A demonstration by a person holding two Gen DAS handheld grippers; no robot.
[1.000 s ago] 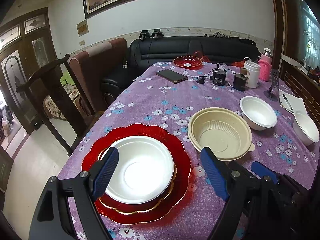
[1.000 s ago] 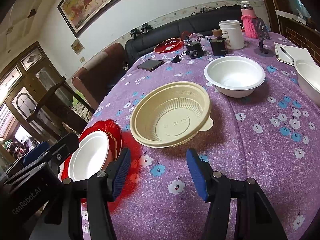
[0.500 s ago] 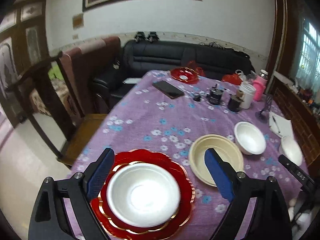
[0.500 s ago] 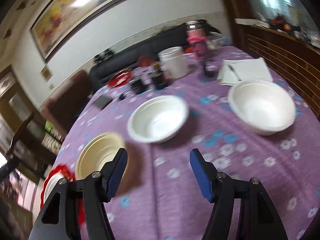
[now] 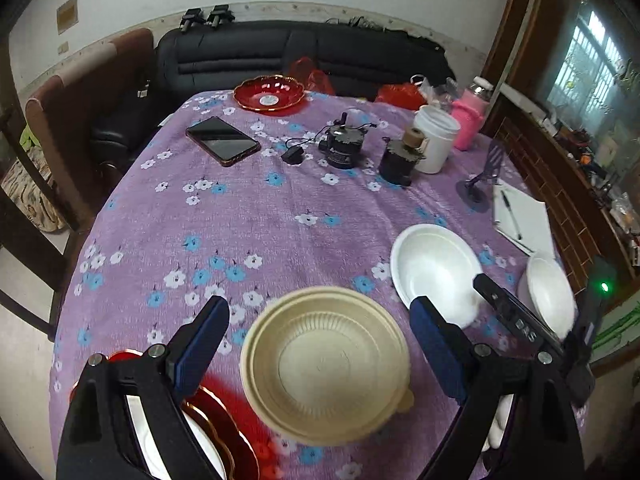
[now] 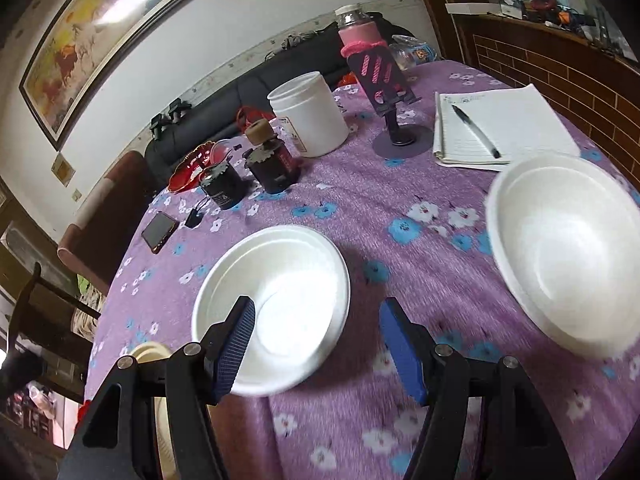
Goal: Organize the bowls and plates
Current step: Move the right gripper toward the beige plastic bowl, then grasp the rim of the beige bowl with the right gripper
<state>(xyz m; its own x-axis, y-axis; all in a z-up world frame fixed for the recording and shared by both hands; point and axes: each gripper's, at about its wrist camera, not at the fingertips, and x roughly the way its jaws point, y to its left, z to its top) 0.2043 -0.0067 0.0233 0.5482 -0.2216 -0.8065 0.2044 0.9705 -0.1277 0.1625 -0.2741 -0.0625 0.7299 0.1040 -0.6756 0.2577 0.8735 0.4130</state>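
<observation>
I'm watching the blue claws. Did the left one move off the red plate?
Yes. The left gripper moved right, from framing the red plate to framing the beige bowl.

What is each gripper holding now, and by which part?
Nothing. The left gripper is open above the beige bowl; the right gripper is open by a white bowl.

Even indoor daylight from window [image 5: 592, 68]; glare on framed painting [image 6: 100, 36]; motion blur on right white bowl [image 6: 568, 256]; strong fisheye curvature, dark vignetted corners.
</observation>
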